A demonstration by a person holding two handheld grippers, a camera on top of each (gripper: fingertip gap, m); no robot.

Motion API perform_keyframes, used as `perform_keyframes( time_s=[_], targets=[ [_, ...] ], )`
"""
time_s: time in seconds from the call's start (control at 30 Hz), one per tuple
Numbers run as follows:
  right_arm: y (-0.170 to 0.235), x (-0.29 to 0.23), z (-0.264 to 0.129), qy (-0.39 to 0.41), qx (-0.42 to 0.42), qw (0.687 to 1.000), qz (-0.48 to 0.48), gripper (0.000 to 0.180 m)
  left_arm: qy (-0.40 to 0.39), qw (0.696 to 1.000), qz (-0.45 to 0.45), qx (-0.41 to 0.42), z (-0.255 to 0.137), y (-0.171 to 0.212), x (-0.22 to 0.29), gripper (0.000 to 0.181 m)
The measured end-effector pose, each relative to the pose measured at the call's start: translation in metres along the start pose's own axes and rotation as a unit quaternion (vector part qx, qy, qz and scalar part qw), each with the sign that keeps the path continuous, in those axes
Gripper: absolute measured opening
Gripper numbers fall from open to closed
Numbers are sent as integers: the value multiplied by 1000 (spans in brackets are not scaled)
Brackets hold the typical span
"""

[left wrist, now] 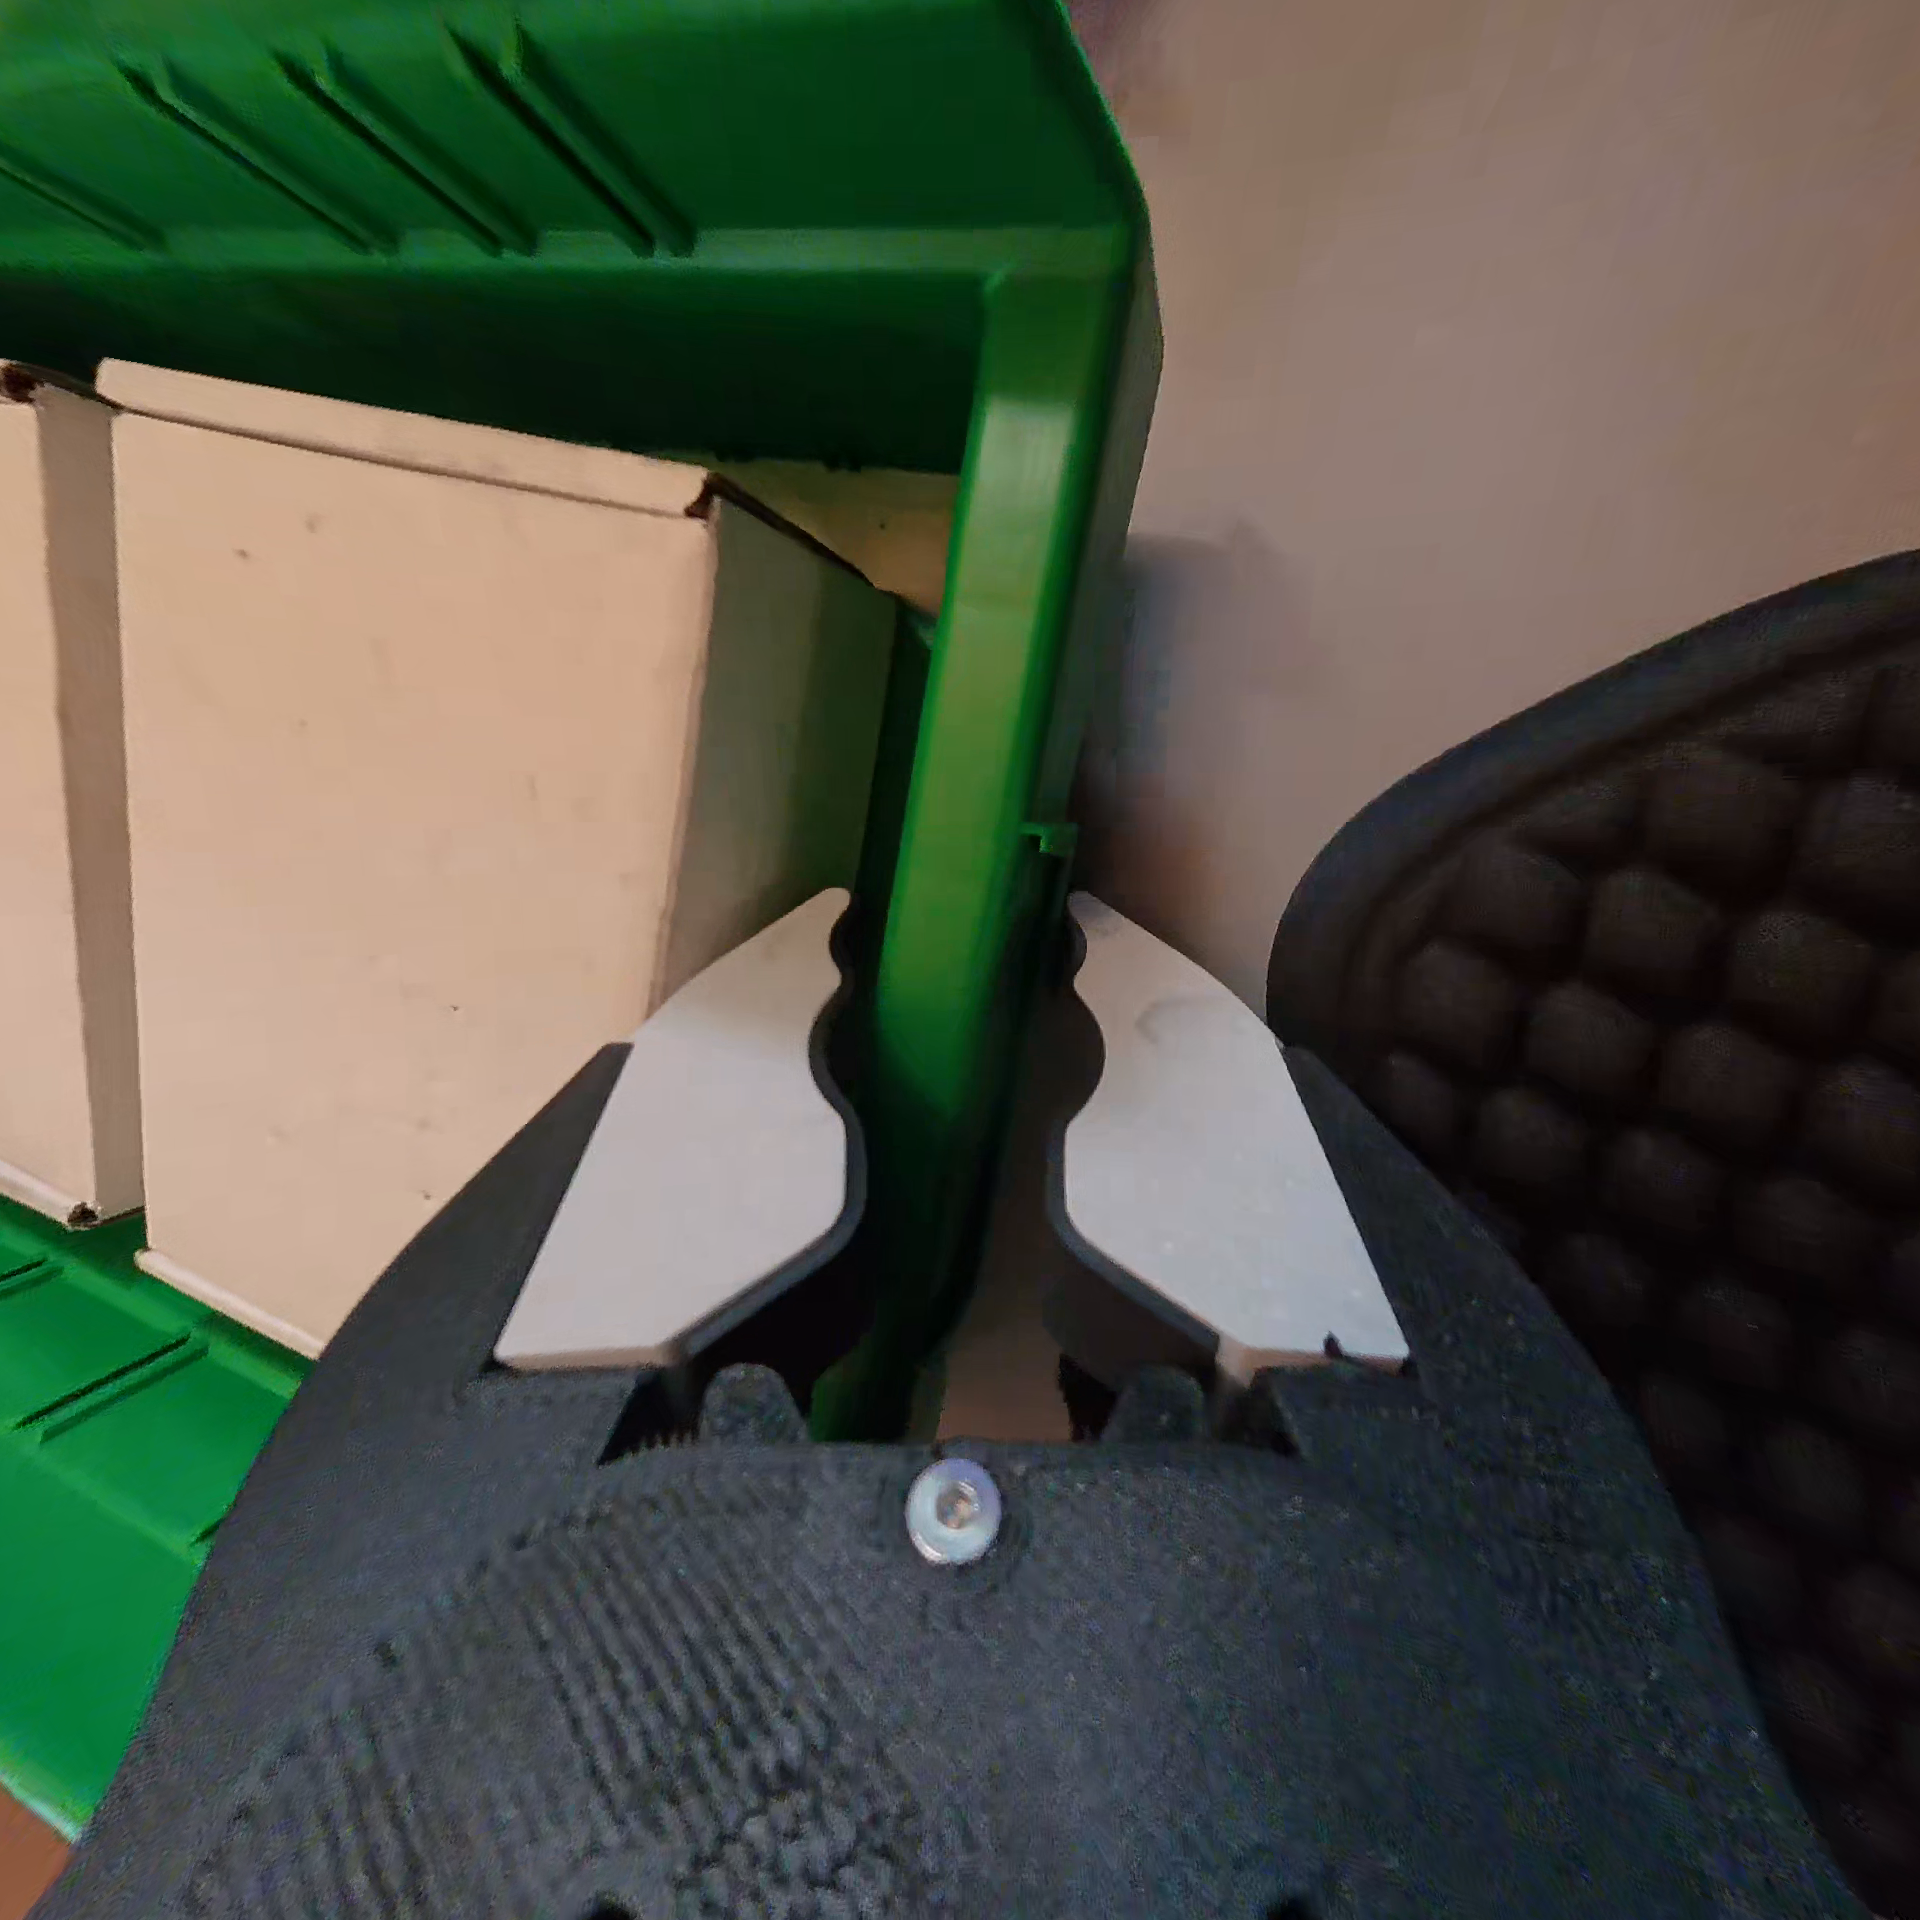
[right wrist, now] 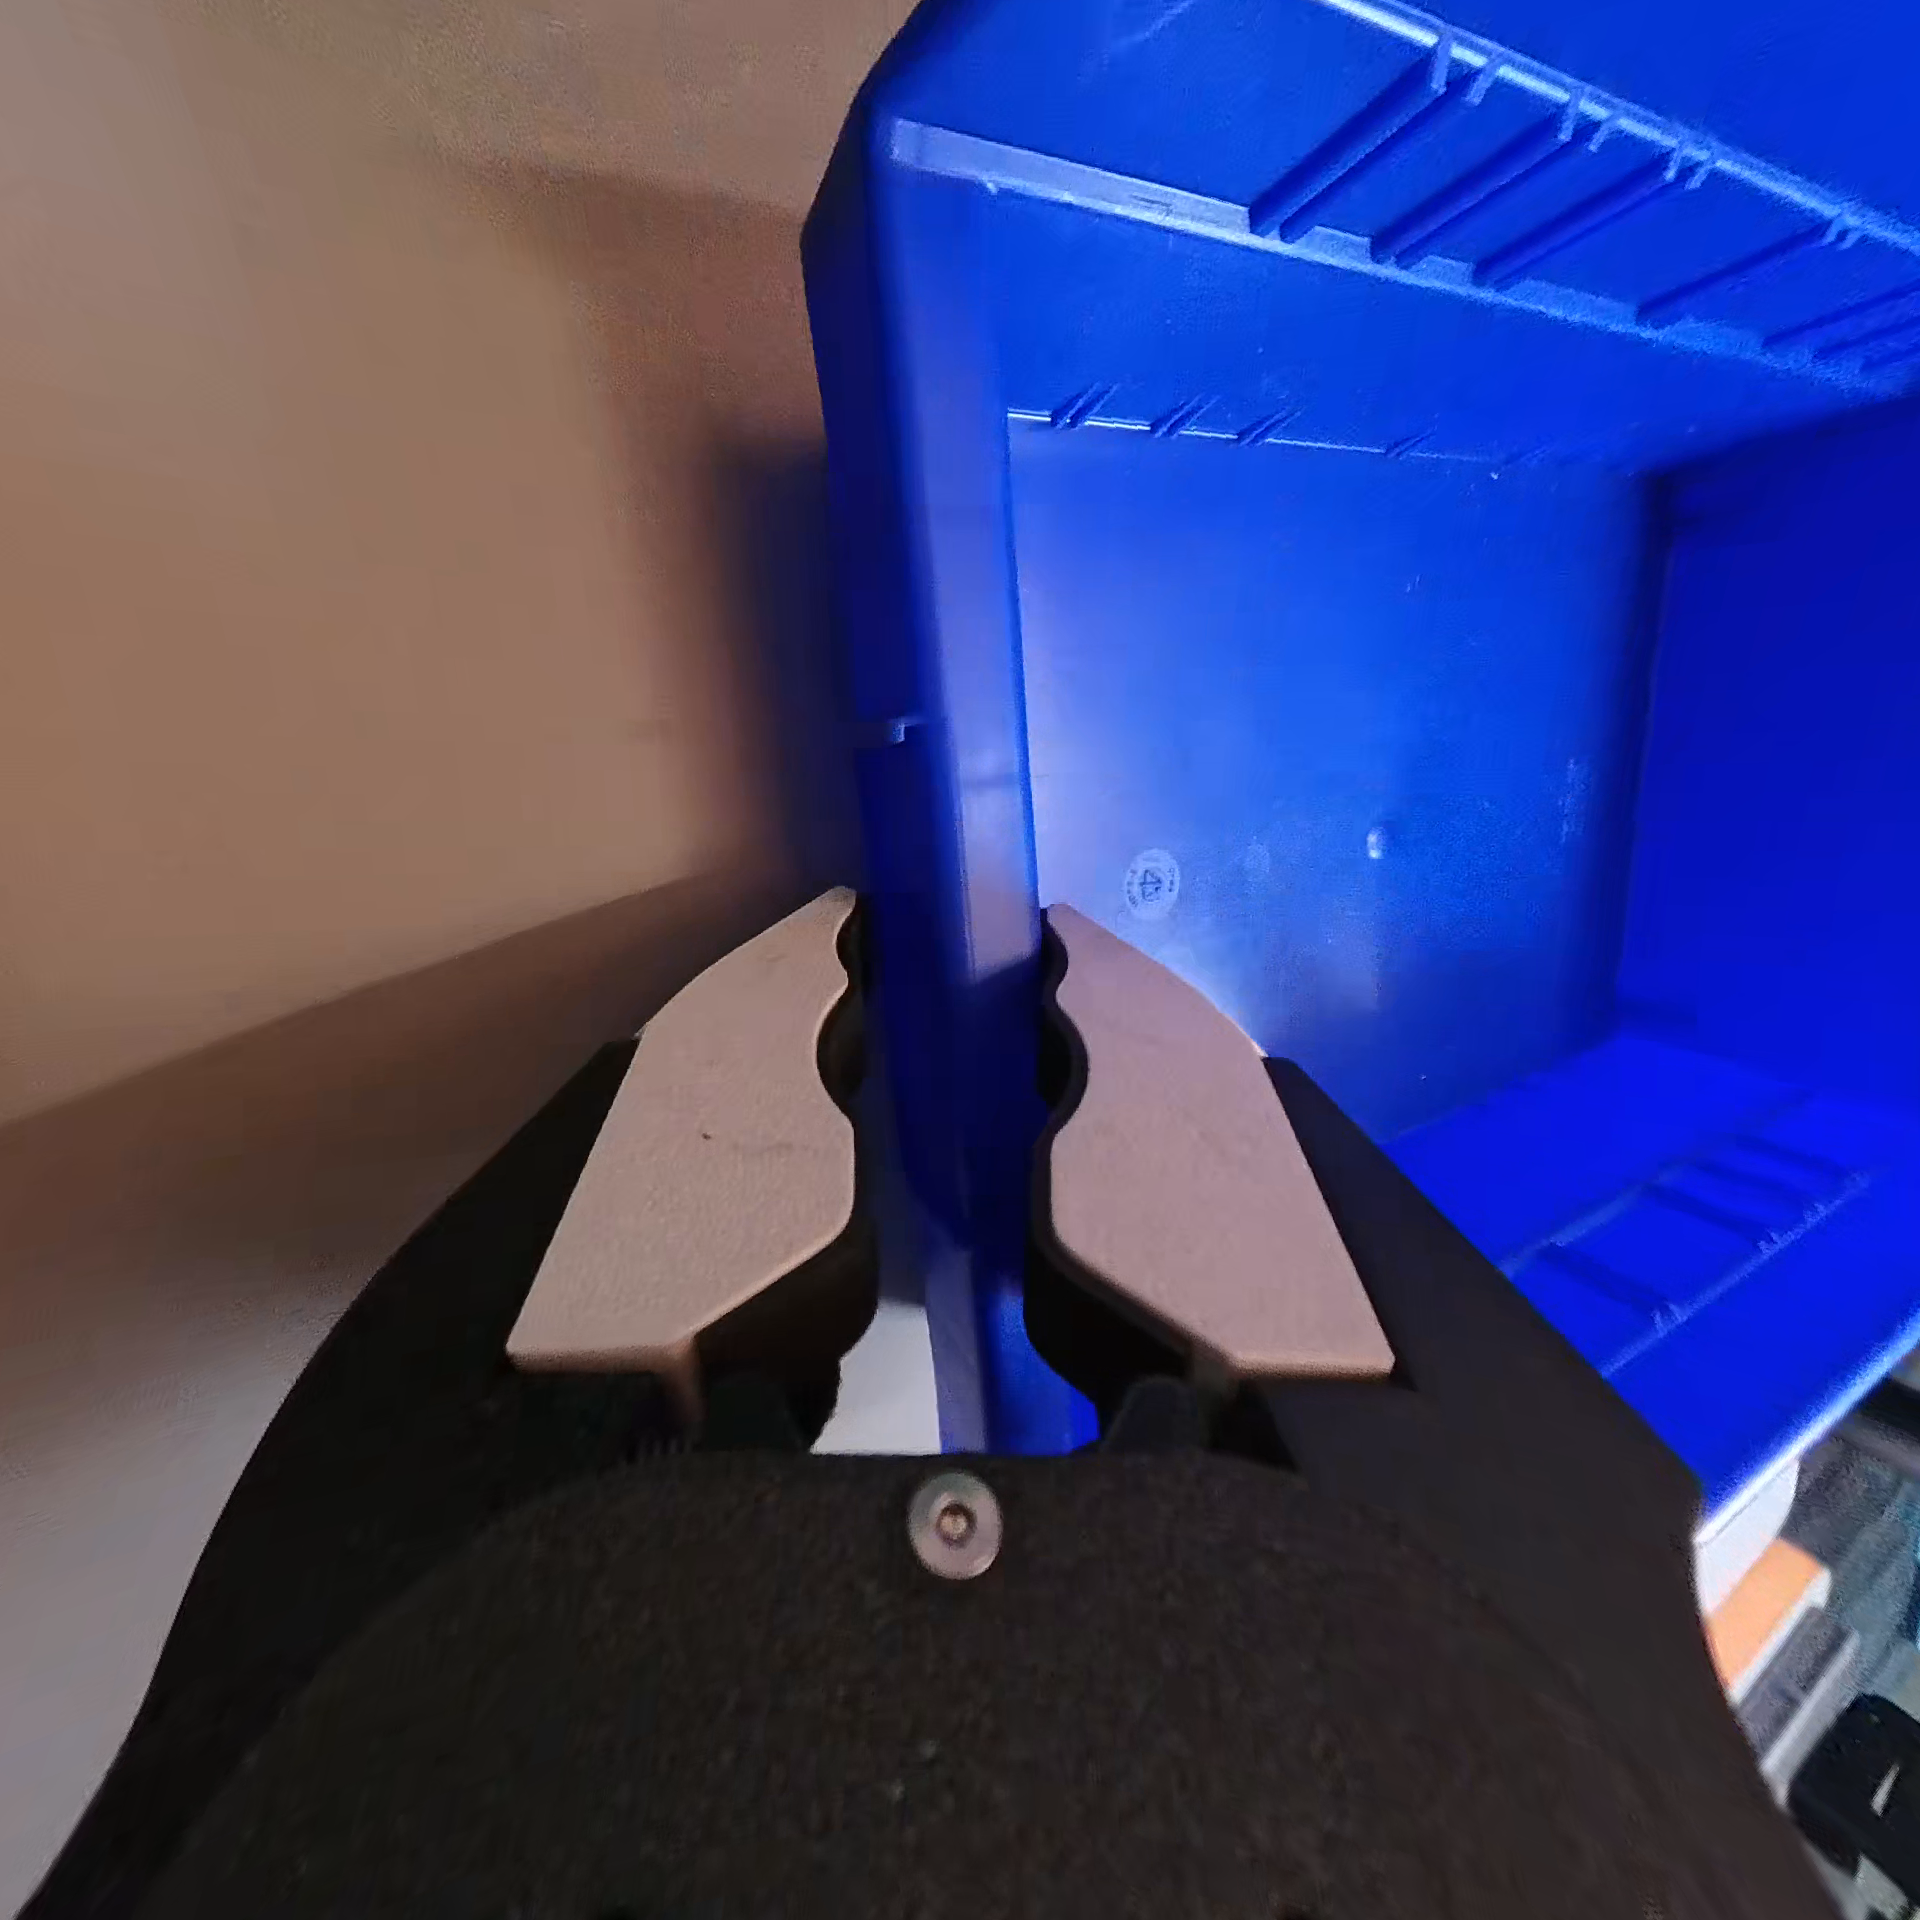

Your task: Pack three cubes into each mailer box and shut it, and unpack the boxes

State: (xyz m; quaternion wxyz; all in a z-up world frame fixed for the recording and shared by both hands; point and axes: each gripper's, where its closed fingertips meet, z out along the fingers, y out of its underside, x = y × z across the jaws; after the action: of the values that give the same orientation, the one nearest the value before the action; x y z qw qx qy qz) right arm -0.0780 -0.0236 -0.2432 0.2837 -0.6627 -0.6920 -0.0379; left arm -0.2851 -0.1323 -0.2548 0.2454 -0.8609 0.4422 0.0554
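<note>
Here the left gripper pinches the side wall of a green ribbed plastic bin, one finger inside, one outside. Two white cardboard mailer boxes stand shut inside that bin, just left of the inner finger. A black quilted cushion lies to the right. The right gripper likewise clamps the wall of a blue ribbed plastic bin; a small round moulded mark sits on its inner face.

Two closed white mailer boxes (side by side, scuffed) inside a green bin.
</note>
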Motion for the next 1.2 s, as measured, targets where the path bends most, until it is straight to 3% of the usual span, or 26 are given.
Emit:
perform_keyframes(
  time_s=[0.4, 0.7, 0.9, 1.0, 1.1, 1.2],
  targets=[
    [166, 33, -46, 24, -32, 999, 5, 29, -22, 1000, 15, 14, 12, -21, -13, 31],
    [226, 73, -48, 20, -54, 998, -30, 30, -22, 1000, 14, 13, 30, -41, -37, 31],
    [239, 93, -42, 25, -59, 998, -3, 32, -21, 1000, 14, 13, 44, -53, -60, 31],
    [230, 94, -49, 36, -36, 998, 24, 46, -27, 999, 17, 16, 50, -59, -72, 31],
    [188, 86, -76, 34, 98, 988, 111, 52, -25, 999, 9, 37, 47, -65, -77, 37],
    [155, 79, -105, 48, 246, 946, 206, 51, -7, 993, -34, 109, 21, -84, -81, 43]
  ],
)
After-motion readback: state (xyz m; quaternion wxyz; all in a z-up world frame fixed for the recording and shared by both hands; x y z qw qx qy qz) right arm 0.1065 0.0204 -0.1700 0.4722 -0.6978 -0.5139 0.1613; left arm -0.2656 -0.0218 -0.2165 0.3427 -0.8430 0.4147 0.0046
